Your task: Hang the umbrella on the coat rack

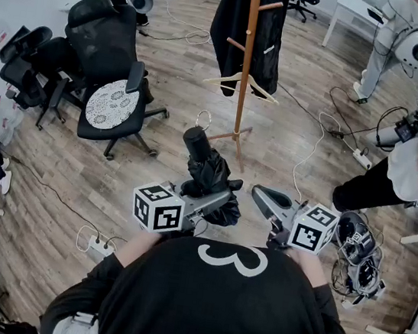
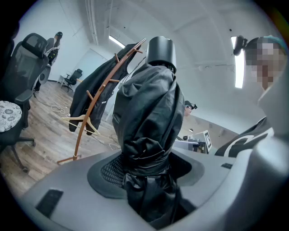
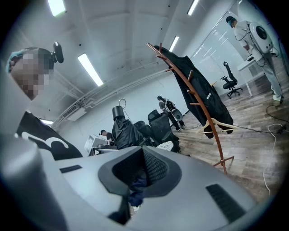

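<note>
One folded umbrella (image 1: 206,168) is riding clamped in the left gripper (image 1: 218,202) jaws, loop (image 1: 203,119) aimed at the coat rack (image 1: 245,67); the right gripper (image 1: 263,199) is idling, jaws closed and empty.

Black long-sleeved top (image 1: 220,310), white 3, grey hand-held grippers (image 1: 218,199) (image 1: 260,196) with marker cubes (image 1: 158,208)

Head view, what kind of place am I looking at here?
Likely an open office or lab: black office chairs, a white desk and a power strip on the floor.
</note>
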Motion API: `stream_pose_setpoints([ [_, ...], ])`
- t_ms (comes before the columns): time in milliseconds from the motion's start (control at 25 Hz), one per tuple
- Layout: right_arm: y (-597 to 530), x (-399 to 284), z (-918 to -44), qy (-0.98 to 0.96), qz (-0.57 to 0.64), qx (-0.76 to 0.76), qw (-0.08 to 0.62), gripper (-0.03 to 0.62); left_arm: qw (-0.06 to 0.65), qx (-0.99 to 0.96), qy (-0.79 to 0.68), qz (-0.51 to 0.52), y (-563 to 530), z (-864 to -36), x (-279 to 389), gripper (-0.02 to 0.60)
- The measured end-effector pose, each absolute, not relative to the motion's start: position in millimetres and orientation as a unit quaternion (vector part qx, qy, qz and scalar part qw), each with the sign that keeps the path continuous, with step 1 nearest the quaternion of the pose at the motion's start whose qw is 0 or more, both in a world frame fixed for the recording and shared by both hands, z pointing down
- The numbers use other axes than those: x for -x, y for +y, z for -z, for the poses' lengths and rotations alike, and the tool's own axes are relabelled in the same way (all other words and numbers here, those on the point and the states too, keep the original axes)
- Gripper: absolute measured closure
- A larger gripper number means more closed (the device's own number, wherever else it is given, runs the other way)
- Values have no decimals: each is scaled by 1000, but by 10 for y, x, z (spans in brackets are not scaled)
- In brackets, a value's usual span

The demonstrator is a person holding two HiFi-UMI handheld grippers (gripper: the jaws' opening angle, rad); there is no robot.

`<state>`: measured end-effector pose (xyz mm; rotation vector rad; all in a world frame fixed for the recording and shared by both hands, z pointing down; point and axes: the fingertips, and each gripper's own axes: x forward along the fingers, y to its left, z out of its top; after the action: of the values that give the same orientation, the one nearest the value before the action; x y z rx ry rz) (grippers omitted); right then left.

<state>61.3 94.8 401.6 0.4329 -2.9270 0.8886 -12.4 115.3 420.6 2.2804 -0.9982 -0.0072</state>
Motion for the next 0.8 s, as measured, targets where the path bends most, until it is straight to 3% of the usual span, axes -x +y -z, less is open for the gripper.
stream_pose_setpoints([
  [480,777,-732,-4041,-948,-284,-143,22,568,323,-869,-375,-3,988,-4256,-12,308],
  [800,347,-1138,-4033,-947,-296,-127,10,568,327,-863,-385,-9,581,-4275,-448,308],
])
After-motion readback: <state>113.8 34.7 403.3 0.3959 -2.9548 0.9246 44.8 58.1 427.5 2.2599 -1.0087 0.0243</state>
